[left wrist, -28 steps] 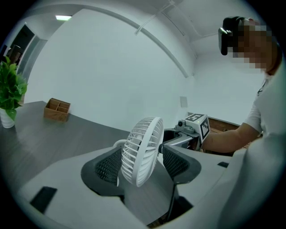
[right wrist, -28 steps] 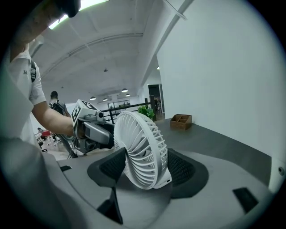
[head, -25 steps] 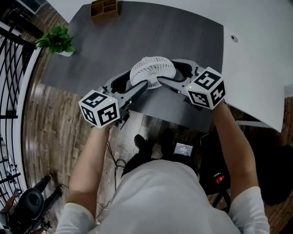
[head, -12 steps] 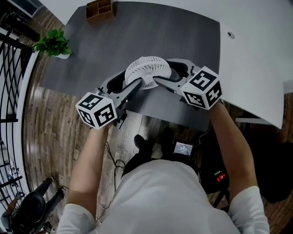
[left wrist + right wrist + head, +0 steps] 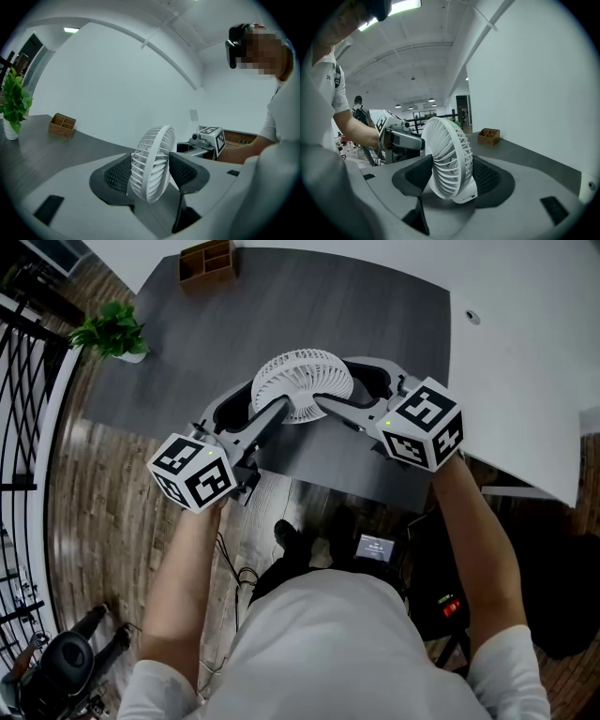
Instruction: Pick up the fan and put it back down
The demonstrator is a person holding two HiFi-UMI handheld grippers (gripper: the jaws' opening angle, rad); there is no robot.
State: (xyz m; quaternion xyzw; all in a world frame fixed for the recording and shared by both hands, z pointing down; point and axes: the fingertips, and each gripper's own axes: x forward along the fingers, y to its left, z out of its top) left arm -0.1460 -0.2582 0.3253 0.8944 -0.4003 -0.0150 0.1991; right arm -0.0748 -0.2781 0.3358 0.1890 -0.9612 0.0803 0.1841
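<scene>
Now left tool point(image 5: 152, 173), jaws closing, and right tool point(image 5: 451, 177) clasp the fan point(image 5: 302, 382).

It was an open-plan office: a grey desk point(image 5: 309, 306) stood beside a white desk point(image 5: 525, 362) with a cable hole point(image 5: 472, 317), an organizer point(image 5: 208, 261) sat at the grey desk's far edge and a plant point(image 5: 111, 329) at its left edge. Wood-look floor point(image 5: 103, 512) lay below it, a black railing point(image 5: 23, 381) ran left of it, and ceiling lights point(image 5: 431, 100) shone beyond it

Plain white shirt point(image 5: 319, 643) — short sleeves point(image 5: 507, 664), loose fit.
</scene>
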